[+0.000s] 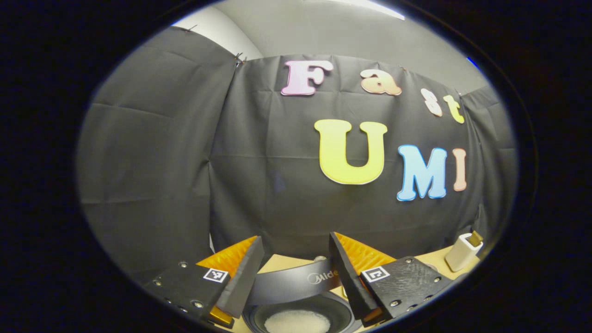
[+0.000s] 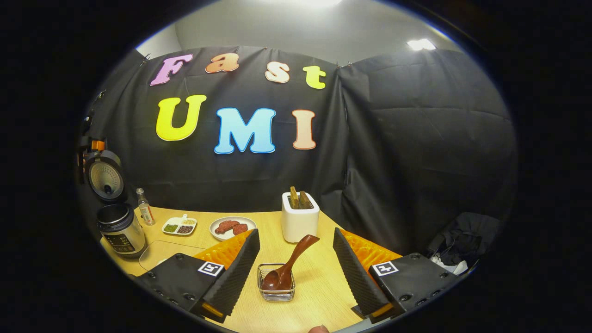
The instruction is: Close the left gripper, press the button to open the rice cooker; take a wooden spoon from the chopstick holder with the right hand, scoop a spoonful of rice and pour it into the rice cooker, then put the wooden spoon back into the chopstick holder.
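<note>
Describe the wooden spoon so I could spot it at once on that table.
On the wooden table, find the white chopstick holder near the back. Just in front sits a small wire basket; the dark brown wooden spoon rests bowl-down in it, handle slanting up toward the holder.

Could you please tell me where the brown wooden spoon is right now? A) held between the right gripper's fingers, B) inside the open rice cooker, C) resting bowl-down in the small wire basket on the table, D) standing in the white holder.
C: in the right gripper view the brown wooden spoon rests bowl-down in the small wire basket, handle leaning out toward the white holder, with the right gripper open and not touching it.
</note>
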Demonstrator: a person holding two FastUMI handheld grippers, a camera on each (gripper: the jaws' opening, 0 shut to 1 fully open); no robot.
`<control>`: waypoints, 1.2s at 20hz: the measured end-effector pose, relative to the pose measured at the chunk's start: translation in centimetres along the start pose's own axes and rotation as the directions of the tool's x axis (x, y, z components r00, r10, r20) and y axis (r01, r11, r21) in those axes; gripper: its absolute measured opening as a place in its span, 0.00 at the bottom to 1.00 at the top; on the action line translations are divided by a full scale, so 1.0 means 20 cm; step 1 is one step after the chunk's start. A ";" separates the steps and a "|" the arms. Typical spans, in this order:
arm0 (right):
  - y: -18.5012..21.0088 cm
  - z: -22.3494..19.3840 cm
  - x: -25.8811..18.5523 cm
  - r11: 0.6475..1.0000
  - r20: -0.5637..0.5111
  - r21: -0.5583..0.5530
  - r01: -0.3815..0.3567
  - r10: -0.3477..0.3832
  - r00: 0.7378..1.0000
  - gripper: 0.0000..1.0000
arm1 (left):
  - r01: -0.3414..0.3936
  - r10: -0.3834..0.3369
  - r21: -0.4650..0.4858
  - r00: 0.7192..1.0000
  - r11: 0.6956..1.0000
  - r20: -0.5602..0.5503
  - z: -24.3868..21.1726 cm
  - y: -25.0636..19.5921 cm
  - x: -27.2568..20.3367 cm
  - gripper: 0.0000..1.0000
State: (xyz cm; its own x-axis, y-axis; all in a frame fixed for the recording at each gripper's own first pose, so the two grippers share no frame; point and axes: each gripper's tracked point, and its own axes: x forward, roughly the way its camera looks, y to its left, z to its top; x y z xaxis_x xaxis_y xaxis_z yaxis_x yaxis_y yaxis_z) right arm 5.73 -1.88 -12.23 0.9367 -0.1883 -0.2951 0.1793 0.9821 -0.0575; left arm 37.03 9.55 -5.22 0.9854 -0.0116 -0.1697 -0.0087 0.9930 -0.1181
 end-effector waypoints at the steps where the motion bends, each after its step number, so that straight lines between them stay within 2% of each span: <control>1: -0.01 -0.01 0.01 1.000 -0.003 0.002 -0.005 0.005 1.000 1.00 | 0.007 -0.007 0.003 1.000 1.000 -0.003 -0.02 -0.01 -0.02 0.89; 10: -0.06 -0.07 0.03 0.998 -0.027 0.024 -0.051 0.052 0.998 1.00 | 0.063 -0.063 0.004 0.997 0.998 -0.043 -0.22 -0.12 -0.23 0.88; 24: -0.09 -0.10 0.02 0.994 -0.038 0.031 -0.101 0.102 0.994 1.00 | 0.082 -0.081 -0.002 0.984 0.997 -0.161 -0.63 -0.24 -0.47 0.88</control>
State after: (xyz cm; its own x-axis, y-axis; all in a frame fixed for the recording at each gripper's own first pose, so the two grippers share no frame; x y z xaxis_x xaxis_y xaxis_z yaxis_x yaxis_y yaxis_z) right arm 5.24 -3.69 -14.12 0.9381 -0.0873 -0.3351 0.0933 0.9956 0.0020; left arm 25.75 3.32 -15.29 0.9426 -0.1112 -0.3149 0.0720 0.9884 -0.1337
